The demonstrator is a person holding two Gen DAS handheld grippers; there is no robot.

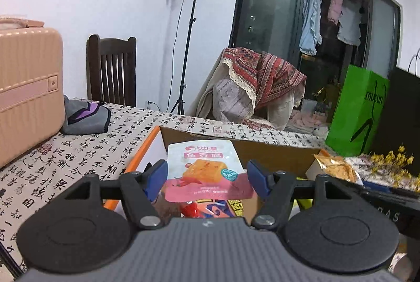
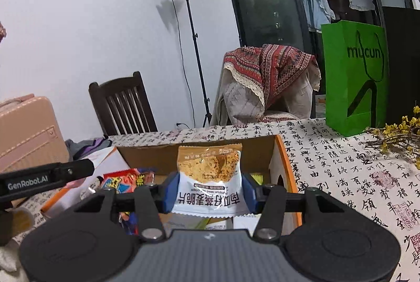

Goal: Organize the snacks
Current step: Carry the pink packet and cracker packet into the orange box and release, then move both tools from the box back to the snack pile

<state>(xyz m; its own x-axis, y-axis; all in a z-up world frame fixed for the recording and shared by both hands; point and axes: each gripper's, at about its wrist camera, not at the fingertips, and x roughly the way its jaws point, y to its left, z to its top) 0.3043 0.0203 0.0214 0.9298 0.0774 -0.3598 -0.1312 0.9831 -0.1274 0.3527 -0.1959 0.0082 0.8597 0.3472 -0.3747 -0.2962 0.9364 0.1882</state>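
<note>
In the left wrist view, the left gripper [image 1: 207,178] clamps a pink and white snack pouch [image 1: 207,171] between its blue pads, the pouch standing upright with its printed face toward the camera. It hangs over an open cardboard box [image 1: 236,142] with an orange rim, which sits on the table [image 1: 78,150] covered in a calligraphy-print cloth. Below the pouch, inside the box, lie colourful red and blue snack packets [image 1: 210,209]; what else the box holds is hidden by the gripper. To the right, the gold top of another packet [image 1: 336,166] shows, with a green paper bag [image 1: 357,111] standing on the table behind it. A pink suitcase [image 1: 26,98] stands at the far left. In the right wrist view, the right gripper [image 2: 210,194] grips a white and tan oat-crisp packet [image 2: 210,177], held upside down so its lettering reads inverted. It is above the same box [image 2: 281,163], near the orange-edged right wall. Inside, a red and blue packet [image 2: 123,181] lies at the left, and pale packets [image 2: 218,224] show under the held one. The green bag [image 2: 354,77] stands beyond the box, with dried yellow flowers [image 2: 401,132] beside it.
</note>
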